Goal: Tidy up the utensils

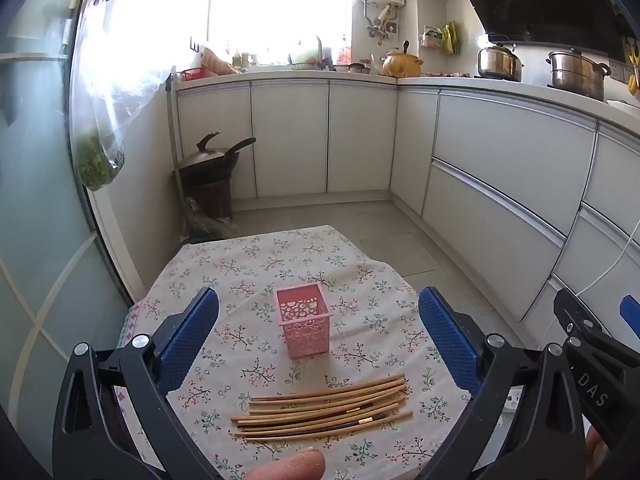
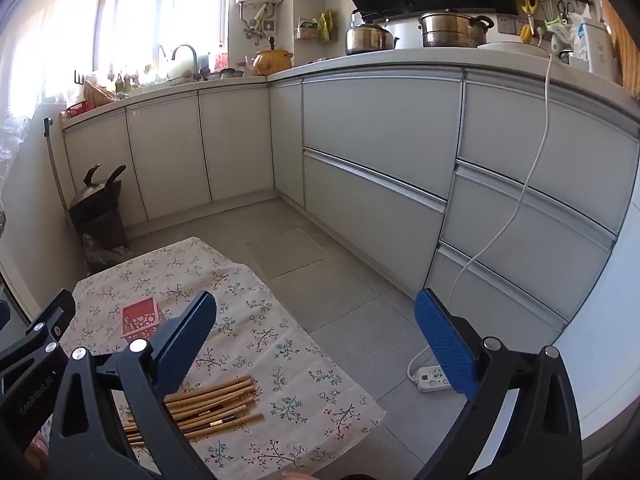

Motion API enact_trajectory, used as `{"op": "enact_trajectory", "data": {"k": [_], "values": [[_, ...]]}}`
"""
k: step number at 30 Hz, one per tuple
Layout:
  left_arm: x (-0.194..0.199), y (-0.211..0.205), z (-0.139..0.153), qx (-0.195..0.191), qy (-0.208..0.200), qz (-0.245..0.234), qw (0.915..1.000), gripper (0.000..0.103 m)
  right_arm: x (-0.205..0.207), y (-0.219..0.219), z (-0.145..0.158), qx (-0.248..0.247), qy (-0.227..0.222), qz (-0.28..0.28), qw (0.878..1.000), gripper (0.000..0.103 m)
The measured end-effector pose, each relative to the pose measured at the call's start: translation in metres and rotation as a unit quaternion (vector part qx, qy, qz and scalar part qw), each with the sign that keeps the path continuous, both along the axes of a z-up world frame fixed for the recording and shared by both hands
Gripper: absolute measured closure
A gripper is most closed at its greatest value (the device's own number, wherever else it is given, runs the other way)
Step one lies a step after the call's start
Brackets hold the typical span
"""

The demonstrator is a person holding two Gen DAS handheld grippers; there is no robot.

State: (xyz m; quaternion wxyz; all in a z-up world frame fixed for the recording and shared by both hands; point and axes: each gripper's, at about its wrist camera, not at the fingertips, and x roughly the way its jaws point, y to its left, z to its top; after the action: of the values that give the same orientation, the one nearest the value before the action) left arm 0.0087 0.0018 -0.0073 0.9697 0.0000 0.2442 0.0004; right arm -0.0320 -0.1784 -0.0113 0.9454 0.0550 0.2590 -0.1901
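Note:
A pink perforated utensil holder [image 1: 303,320] stands upright and empty on a small table with a floral cloth [image 1: 240,272]. A bundle of several wooden chopsticks [image 1: 324,408] lies flat in front of it, nearer to me. My left gripper [image 1: 318,320] is open and empty, held above the table with the holder between its blue pads. My right gripper [image 2: 316,328] is open and empty, to the right of the table; the holder [image 2: 140,318] and the chopsticks [image 2: 212,404] lie at its lower left. The right gripper also shows at the left wrist view's right edge [image 1: 600,344].
White kitchen cabinets [image 2: 380,168] run along the back and right. A black wok on a dark bin [image 1: 212,168] stands in the far left corner. A white power strip [image 2: 432,378] with a cable lies on the grey floor right of the table.

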Motion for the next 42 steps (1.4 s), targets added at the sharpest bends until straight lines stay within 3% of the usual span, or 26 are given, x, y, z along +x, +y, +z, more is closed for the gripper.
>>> {"op": "enact_trajectory", "data": {"k": [42], "values": [[0.0029, 0.0030, -0.0062, 0.000, 0.005, 0.000, 1.0000, 0.007, -0.0004, -0.0034, -0.0068, 0.002, 0.007, 0.002, 1.000, 0.006]]}}
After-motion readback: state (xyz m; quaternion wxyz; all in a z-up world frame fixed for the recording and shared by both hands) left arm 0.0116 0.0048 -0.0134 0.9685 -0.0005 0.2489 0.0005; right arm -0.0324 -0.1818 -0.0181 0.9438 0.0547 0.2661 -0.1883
